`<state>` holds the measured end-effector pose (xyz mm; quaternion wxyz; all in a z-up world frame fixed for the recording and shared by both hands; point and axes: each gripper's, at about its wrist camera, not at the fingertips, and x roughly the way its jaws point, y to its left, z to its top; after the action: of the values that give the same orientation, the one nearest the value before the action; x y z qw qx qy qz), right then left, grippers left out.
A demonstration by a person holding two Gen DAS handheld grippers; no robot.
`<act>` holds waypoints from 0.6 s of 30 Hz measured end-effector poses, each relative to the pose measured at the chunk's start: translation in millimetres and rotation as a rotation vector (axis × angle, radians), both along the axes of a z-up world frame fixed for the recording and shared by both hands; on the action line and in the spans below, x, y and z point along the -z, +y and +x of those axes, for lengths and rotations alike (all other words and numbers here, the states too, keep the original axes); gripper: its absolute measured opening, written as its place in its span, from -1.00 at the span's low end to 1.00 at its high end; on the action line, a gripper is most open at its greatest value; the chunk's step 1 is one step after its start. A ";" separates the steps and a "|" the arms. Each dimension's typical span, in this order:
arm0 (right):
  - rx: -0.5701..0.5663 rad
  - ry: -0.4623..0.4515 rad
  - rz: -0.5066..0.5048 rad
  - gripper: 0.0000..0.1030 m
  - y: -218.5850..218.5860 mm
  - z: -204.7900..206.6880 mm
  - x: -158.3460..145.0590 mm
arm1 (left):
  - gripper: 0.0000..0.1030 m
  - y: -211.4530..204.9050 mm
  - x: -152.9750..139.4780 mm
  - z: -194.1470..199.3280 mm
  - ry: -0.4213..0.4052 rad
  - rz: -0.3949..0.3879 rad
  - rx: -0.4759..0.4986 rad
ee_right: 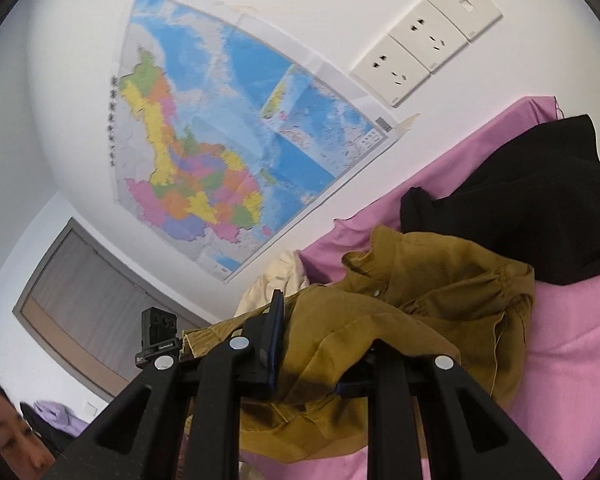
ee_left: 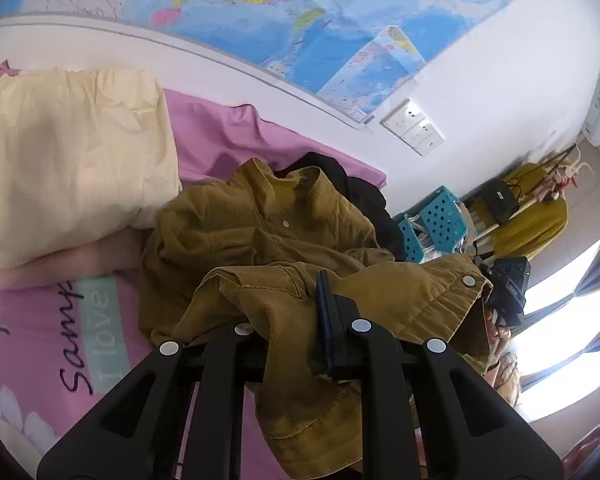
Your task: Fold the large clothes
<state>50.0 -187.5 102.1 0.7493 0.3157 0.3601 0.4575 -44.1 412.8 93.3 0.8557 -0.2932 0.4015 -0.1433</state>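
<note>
A mustard corduroy shirt (ee_left: 256, 236) with white snap buttons lies crumpled on a pink bed sheet (ee_left: 40, 320). My left gripper (ee_left: 288, 312) is shut on a fold of the shirt, which drapes over its fingers. In the right wrist view the same shirt (ee_right: 428, 292) hangs over my right gripper (ee_right: 312, 340), which is shut on another edge of it and holds it lifted. The right gripper also shows at the right of the left wrist view (ee_left: 508, 292).
A cream pillow (ee_left: 68, 160) lies at the left on the bed. A black garment (ee_right: 520, 208) lies behind the shirt. A wall map (ee_right: 228, 152) and wall sockets (ee_right: 424, 36) are on the white wall. Blue perforated baskets (ee_left: 436, 220) stand beyond the bed.
</note>
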 end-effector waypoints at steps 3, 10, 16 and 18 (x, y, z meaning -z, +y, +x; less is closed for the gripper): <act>0.009 0.042 -0.003 -0.63 3.9 18.3 6.3 | -0.70 3.8 3.2 18.3 0.026 0.002 -0.004; 0.032 0.132 -0.013 -0.61 14.8 54.9 21.8 | -0.70 12.4 18.1 56.6 0.083 -0.005 -0.022; 0.041 0.206 -0.015 -0.56 21.7 81.7 38.0 | -0.70 18.1 34.0 83.1 0.133 -0.011 -0.048; 0.039 0.228 -0.012 -0.53 24.2 90.3 43.4 | -0.70 20.0 40.4 90.5 0.151 -0.009 -0.056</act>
<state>140.3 -163.3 58.7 0.7140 0.3682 0.4396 0.4016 46.4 432.7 52.9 0.8253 -0.3184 0.4558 -0.0986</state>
